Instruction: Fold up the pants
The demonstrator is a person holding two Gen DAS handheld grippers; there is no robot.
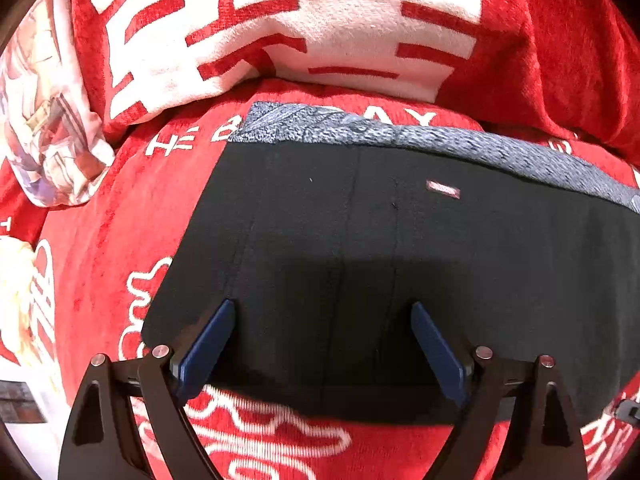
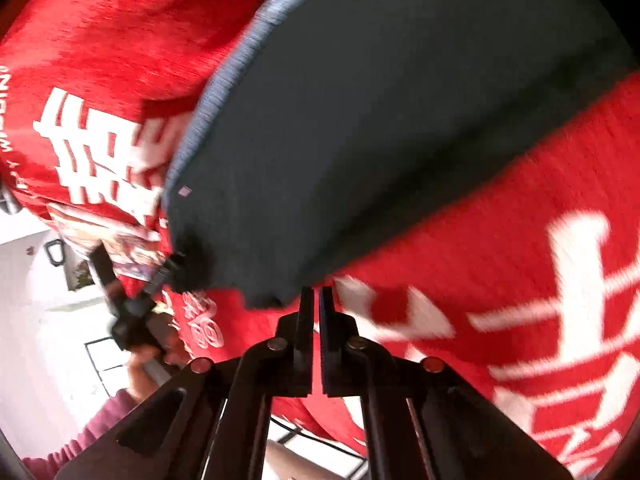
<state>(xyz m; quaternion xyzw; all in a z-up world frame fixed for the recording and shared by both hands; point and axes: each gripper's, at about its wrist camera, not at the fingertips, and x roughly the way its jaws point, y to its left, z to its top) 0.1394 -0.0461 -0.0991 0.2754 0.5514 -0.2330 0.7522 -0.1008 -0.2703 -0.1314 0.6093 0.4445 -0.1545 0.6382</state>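
Black pants (image 1: 400,248) with a grey waistband (image 1: 460,144) lie flat on a red blanket (image 1: 120,208) printed with white letters. My left gripper (image 1: 322,308) points down over the near part of the pants. It is open, its blue pads (image 1: 212,340) wide apart and no fabric pinched between them. In the right wrist view the pants (image 2: 360,140) stretch away to the upper right. My right gripper (image 2: 316,292) is shut just off their near corner (image 2: 264,298), with only red blanket (image 2: 440,260) showing in the thin slit between its fingers.
A red and white patterned pillow (image 1: 280,20) lies beyond the waistband, and a pale printed cushion (image 1: 48,120) lies at the left. The right wrist view shows a person's hand (image 2: 148,364) and maroon sleeve (image 2: 92,432) holding the other gripper's handle, above white floor (image 2: 36,300).
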